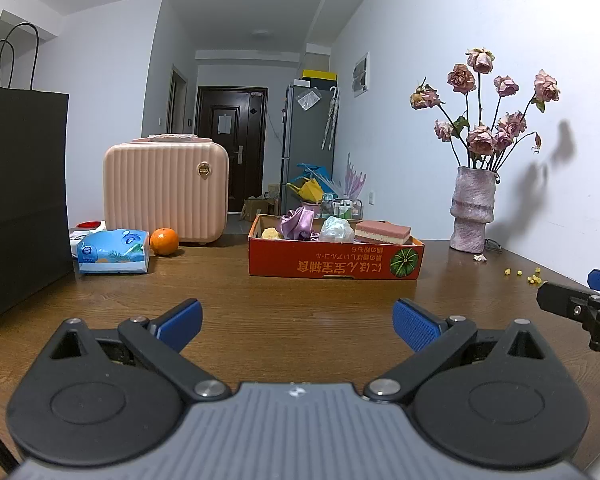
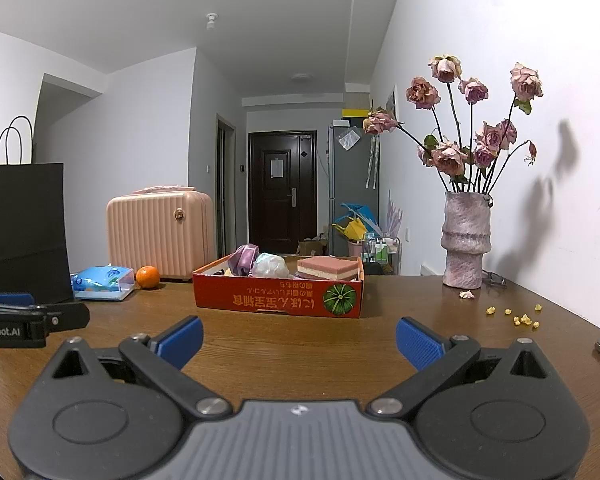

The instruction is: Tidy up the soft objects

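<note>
Both of my grippers hung low over the wooden table (image 1: 300, 292), and neither one held anything. My left gripper (image 1: 298, 326) had its blue fingers (image 1: 182, 322) spread wide, with only bare tabletop between them. My right gripper (image 2: 300, 340) was spread just as wide, also over bare wood. Each showed at the edge of the other's view, so they sat side by side, apart.

Ahead of me, well beyond both pairs of fingers, stood a shallow red cardboard box (image 1: 334, 260) with a pumpkin picture on its front. The soft things lay inside it: a crumpled purple cloth (image 1: 298, 224) toward the left, a pale bundle in shiny wrap (image 1: 336, 230) touching it in the middle, and a pink and cream layered sponge (image 1: 382, 232) at the right end. A small yellow lump (image 1: 270, 234) sat at the far left of the box; I could not tell what it was.

Left of the box were an orange (image 1: 164, 241) and a blue pack of tissues (image 1: 114, 256), just beside each other, with a pink case (image 1: 166, 190) behind them and a black paper bag (image 1: 22, 196) at the table's left edge. To the right a vase of dried roses (image 1: 474, 210) stood near the wall, with small yellow crumbs (image 1: 534, 278) scattered on the wood nearby.
</note>
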A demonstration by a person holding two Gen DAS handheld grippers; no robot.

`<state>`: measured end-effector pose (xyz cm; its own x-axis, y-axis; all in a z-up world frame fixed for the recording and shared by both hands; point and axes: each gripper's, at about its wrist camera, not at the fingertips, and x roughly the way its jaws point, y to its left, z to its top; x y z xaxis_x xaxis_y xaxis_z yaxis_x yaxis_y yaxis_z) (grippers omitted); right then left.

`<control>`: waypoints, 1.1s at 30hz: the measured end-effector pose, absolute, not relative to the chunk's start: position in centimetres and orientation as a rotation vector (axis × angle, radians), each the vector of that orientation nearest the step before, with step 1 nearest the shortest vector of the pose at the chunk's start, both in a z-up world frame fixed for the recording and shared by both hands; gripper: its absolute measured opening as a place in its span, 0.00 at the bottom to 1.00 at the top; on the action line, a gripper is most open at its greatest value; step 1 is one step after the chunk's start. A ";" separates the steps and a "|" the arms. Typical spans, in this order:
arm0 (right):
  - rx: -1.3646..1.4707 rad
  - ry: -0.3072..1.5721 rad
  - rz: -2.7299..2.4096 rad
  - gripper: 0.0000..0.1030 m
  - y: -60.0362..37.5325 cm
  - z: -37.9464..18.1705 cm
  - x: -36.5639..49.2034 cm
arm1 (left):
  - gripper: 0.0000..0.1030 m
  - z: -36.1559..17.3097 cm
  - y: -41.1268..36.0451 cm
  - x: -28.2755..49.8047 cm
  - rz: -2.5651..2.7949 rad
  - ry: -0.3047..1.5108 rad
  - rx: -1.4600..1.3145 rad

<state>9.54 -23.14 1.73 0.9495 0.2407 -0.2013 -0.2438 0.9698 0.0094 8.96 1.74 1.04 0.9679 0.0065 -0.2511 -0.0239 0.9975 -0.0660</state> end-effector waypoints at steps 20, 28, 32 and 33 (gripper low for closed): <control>-0.016 0.203 0.246 1.00 -23.1 1.7 9.5 | 1.00 1.1 1.7 8.9 0.008 0.248 -0.061; -0.017 0.203 0.246 1.00 -23.1 1.6 9.5 | 1.00 1.1 1.8 8.9 0.003 0.248 -0.069; -0.018 0.203 0.244 1.00 -23.1 1.7 9.5 | 1.00 1.0 1.9 8.8 0.002 0.243 -0.074; -0.018 0.203 0.244 1.00 -23.1 1.7 9.5 | 1.00 1.0 1.9 8.8 0.005 0.244 -0.075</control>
<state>9.48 -23.09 1.70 0.9501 0.2382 -0.2014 -0.2418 0.9703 0.0068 8.77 1.87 1.02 0.9705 -0.0046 -0.2411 -0.0135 0.9972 -0.0734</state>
